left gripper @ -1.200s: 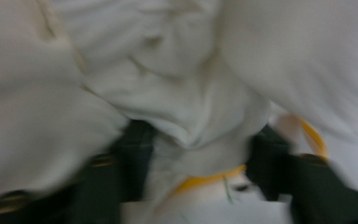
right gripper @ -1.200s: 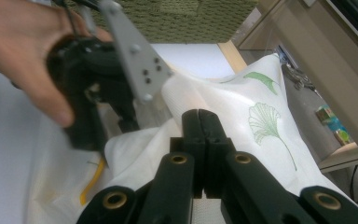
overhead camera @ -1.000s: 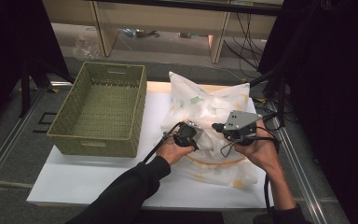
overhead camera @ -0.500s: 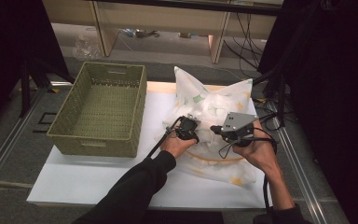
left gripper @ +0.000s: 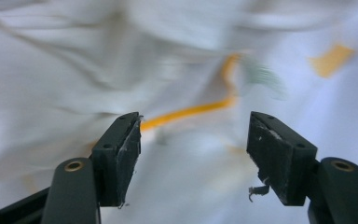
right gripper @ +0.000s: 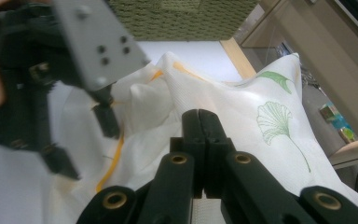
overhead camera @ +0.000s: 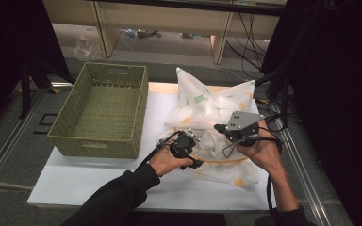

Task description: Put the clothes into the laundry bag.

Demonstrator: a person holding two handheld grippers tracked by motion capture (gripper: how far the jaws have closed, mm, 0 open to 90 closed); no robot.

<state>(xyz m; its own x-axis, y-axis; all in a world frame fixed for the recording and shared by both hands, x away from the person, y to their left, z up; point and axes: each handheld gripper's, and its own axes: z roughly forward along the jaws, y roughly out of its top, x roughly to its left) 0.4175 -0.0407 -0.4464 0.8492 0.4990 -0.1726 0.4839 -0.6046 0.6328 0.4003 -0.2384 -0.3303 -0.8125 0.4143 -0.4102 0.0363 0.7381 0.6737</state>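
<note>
A white pillowcase [overhead camera: 212,101] printed with green leaves and edged in orange lies crumpled on the white table [overhead camera: 99,183], right of centre. My left gripper [overhead camera: 193,149] hovers at its near left side. In the left gripper view its jaws [left gripper: 193,135] stand apart over the cloth [left gripper: 177,56] with nothing pinched; they have just been opening. My right gripper [overhead camera: 220,128], under its grey plate, is shut on a fold of the pillowcase [right gripper: 270,107]. The right gripper view has its jaws [right gripper: 204,119] pressed together in the cloth, with the left gripper [right gripper: 86,144] close by.
A green woven basket [overhead camera: 99,110] with nothing in it stands at the table's left. Behind the table runs a low wooden shelf [overhead camera: 169,19]. Cables [overhead camera: 273,101] hang off the right edge beside dark cloth.
The left gripper's jaws have opened and let go of the cloth, and that hand has drawn back toward the person. The right gripper has kept still, shut on the fold.
</note>
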